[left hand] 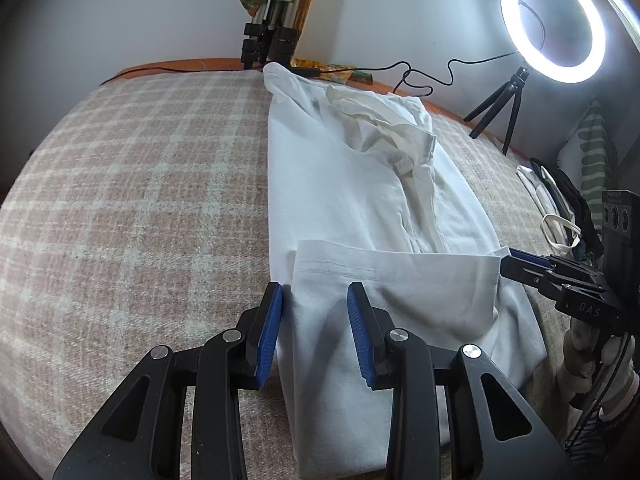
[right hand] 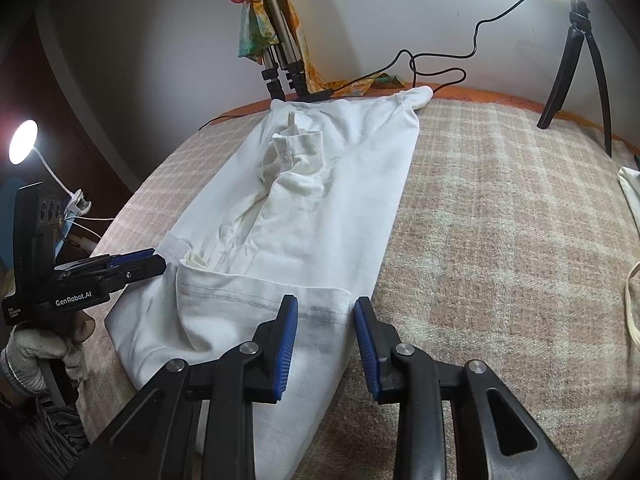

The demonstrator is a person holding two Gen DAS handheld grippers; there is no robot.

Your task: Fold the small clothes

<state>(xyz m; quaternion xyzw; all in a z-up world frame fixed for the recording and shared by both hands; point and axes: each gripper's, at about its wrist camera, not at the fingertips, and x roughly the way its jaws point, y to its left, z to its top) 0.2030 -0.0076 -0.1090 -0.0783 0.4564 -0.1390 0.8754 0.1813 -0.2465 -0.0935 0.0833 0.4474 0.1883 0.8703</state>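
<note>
A white shirt (left hand: 360, 200) lies lengthwise on the plaid blanket, its sides and sleeves folded inward, its bottom hem (left hand: 396, 268) turned up toward the collar. My left gripper (left hand: 314, 300) is open, its fingers straddling the hem's left corner. My right gripper (right hand: 326, 312) is open over the hem's right corner (right hand: 320, 300). The shirt (right hand: 320, 208) fills the middle of the right wrist view. Each gripper shows in the other's view, the right one (left hand: 516, 268) and the left one (right hand: 148, 264), at the hem's corners.
A pink and cream plaid blanket (left hand: 140, 200) covers the bed. A lit ring light (left hand: 554, 20) on a small tripod (left hand: 504, 108) stands at the far right. A larger tripod (left hand: 268, 36) with a colourful cloth stands at the far edge. Other clothes (left hand: 560, 200) lie at the right.
</note>
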